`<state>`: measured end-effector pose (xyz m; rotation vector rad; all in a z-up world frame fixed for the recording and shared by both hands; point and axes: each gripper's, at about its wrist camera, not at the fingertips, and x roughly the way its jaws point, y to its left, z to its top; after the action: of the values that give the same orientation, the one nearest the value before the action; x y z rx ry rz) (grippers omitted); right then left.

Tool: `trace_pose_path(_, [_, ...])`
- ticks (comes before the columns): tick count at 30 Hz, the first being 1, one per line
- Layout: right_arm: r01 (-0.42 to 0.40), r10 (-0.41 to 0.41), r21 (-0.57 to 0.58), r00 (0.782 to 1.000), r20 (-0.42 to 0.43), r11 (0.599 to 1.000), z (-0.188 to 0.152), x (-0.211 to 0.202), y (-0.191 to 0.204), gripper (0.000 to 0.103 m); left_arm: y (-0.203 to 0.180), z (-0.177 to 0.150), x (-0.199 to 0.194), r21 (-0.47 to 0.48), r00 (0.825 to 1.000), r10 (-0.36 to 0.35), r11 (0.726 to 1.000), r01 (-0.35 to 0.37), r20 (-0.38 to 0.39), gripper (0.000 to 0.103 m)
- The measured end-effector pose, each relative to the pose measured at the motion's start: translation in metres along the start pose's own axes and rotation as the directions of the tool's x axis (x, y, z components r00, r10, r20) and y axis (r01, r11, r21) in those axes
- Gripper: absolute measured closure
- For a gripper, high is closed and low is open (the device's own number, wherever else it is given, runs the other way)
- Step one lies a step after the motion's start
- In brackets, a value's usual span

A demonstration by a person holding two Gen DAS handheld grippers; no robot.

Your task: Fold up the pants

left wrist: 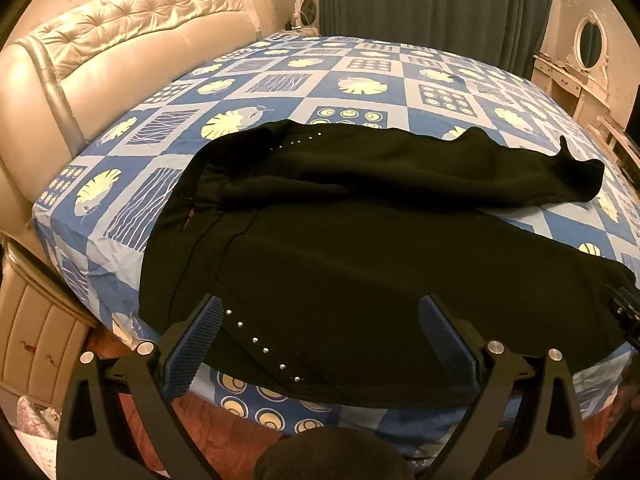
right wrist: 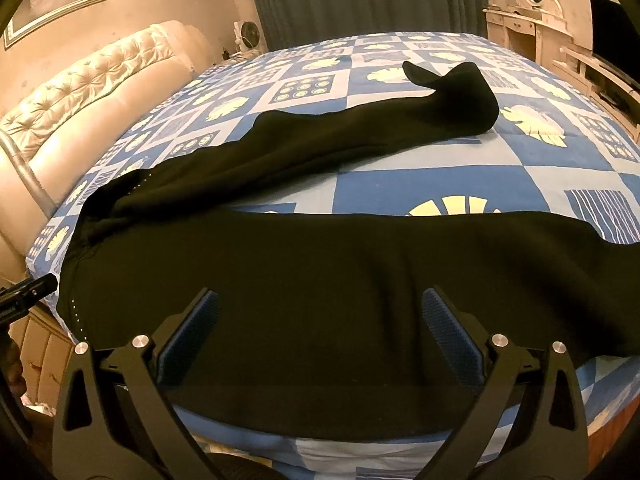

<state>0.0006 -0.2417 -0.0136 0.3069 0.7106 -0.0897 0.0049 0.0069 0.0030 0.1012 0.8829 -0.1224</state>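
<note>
Black pants [left wrist: 360, 264] spread before both splayed claws.

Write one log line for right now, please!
phase: pre-grasp | pants: spread on bed, legs apart | left gripper: open, empty | right gripper: open, empty

A blue patterned bedsheet [left wrist: 360, 92], tufted cream headboard [left wrist: 120, 28], dark curtains [left wrist: 436, 0], and an oval-mirrored dresser [left wrist: 576, 76].
</note>
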Motion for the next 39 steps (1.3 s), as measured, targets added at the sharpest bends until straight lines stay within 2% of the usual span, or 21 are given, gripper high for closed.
trace_pose_path(39, [0.002,-0.002,-0.003,1.000,-0.016,1.000,-0.0044,0.0052,-0.0024,0.002,-0.0009,-0.0010,0.0027,0.006,1.000,-0.011,1.000,0.011,-0.021,0.006])
